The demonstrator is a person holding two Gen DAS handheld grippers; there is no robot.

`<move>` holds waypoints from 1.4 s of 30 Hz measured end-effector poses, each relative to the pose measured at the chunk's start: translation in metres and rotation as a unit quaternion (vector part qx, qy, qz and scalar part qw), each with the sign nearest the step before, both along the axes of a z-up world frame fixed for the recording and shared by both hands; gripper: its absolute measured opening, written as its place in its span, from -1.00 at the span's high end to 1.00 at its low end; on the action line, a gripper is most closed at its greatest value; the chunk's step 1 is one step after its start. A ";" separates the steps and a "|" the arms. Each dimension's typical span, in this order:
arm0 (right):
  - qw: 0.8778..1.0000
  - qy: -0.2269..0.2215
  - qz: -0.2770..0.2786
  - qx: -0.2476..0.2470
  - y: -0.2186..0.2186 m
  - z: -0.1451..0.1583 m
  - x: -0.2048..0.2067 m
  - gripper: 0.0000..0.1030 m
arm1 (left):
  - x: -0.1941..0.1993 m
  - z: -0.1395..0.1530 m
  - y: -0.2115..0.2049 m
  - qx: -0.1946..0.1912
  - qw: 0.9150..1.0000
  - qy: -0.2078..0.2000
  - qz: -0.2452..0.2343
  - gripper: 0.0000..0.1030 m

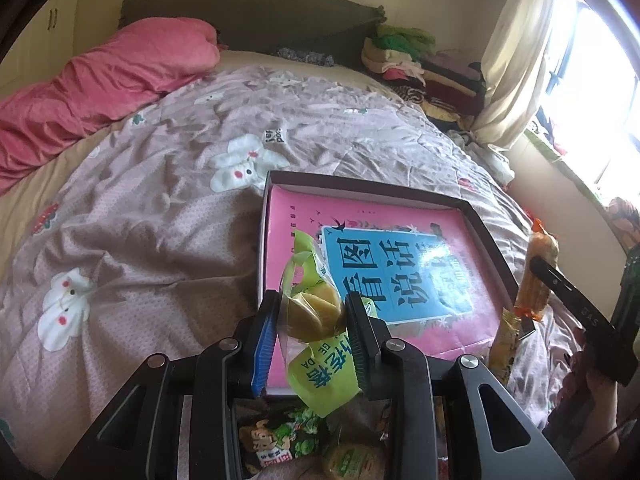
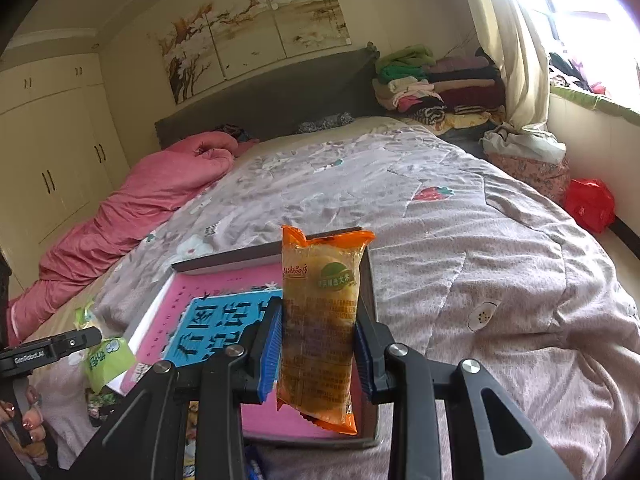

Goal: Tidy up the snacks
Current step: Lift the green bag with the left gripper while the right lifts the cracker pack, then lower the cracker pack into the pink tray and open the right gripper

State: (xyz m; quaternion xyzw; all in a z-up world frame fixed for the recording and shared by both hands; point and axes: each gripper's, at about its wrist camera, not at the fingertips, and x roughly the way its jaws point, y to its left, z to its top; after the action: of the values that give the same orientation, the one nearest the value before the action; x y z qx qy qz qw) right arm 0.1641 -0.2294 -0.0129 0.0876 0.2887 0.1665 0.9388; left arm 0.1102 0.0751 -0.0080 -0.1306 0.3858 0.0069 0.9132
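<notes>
Left hand-held gripper (image 1: 312, 316) was clamped on a green cake pack (image 1: 316, 312), held over the near left corner of the box (image 1: 490, 236) on the bed (image 1: 160, 208). Right hand-held gripper (image 2: 316, 344) was clamped on an upright orange snack pack (image 2: 320, 320), box just ahead and below. Risk, as I judged it: slick film wrappers could slip, and the shallow box on soft bedding could tip or shed packs.
</notes>
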 end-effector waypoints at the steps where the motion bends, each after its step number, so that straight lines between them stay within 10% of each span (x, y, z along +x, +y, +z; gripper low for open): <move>1: 1.000 0.005 0.000 0.001 0.000 -0.003 0.004 0.36 | 0.002 -0.001 -0.001 0.000 1.000 0.001 -0.001 0.34; 42: 0.997 0.069 0.035 -0.009 0.009 -0.042 0.014 0.34 | 0.020 -0.033 -0.024 0.005 0.999 0.045 -0.030 0.33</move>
State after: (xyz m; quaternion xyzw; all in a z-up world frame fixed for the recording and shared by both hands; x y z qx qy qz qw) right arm 0.1784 -0.2201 -0.0546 0.0808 0.3572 0.1899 0.9109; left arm 0.1306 0.0506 -0.0409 -0.1140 0.4299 -0.0131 0.8955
